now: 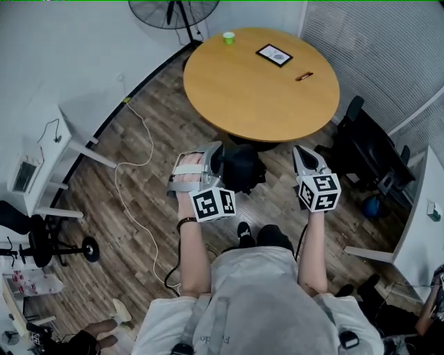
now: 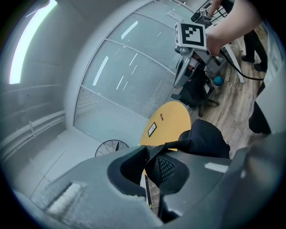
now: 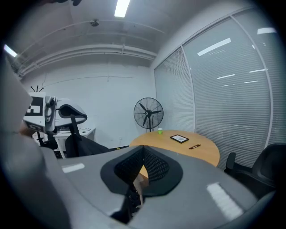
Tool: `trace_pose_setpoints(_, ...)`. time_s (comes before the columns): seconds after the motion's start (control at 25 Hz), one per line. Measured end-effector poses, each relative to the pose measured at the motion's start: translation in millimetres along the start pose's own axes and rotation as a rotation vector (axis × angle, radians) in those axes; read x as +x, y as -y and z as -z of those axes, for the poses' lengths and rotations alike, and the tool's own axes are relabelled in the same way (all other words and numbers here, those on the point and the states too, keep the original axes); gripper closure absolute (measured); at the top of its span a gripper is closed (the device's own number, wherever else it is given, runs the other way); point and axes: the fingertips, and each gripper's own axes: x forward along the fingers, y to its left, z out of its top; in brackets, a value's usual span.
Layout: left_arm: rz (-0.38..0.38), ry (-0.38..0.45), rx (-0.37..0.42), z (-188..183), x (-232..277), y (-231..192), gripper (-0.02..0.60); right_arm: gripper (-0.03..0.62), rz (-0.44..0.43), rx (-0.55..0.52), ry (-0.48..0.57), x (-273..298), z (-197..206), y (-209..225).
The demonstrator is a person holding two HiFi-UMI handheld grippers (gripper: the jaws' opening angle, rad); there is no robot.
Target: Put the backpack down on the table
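A black backpack (image 1: 243,170) hangs above the wood floor, just short of the round wooden table (image 1: 236,97). My left gripper (image 1: 216,154) is shut on its strap (image 2: 178,145), which runs out from between the jaws to the bag's body (image 2: 208,138). In the right gripper view the backpack (image 3: 87,145) dangles below my left gripper (image 3: 48,112) at the left. My right gripper (image 1: 298,152) is held level beside the bag, apart from it, its jaws shut with nothing between them (image 3: 142,166). The table (image 3: 203,152) lies straight ahead of both grippers.
On the table stand a green cup (image 1: 228,37), a dark framed tablet (image 1: 274,55) and a pen (image 1: 304,76). A floor fan (image 1: 173,10) is behind the table, a black chair (image 1: 364,149) at the right, a white desk (image 1: 41,159) and a cable (image 1: 128,187) at the left.
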Motion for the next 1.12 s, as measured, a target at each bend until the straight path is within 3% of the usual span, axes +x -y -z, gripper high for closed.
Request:
trace_pose_setpoints(0.28,-0.018,0.018,0.115,-7.7,40.5,-61.0,0.577,0.594,0.000,0.026,-0.006,35.1,-7.3,13.8)
trace_pose_setpoints(0.52,-0.058,0.013,0.221,-13.4,83.3,-130.9,0.577,0.594,-0.076,0.008,-0.038,92.3,-10.5,12.1)
trace_pose_setpoints(0.72,-0.100,0.031,0.250,-31.1,126.6,-180.6,0.577,0.594,-0.085,0.012,-0.037,146.4,-31.2,38.9)
trace_pose_setpoints(1.12,-0.108,0.080,0.302,-89.1,241.4,-246.5,0.575,0.594,-0.117,-0.005,-0.020,238.6,-94.1,107.9)
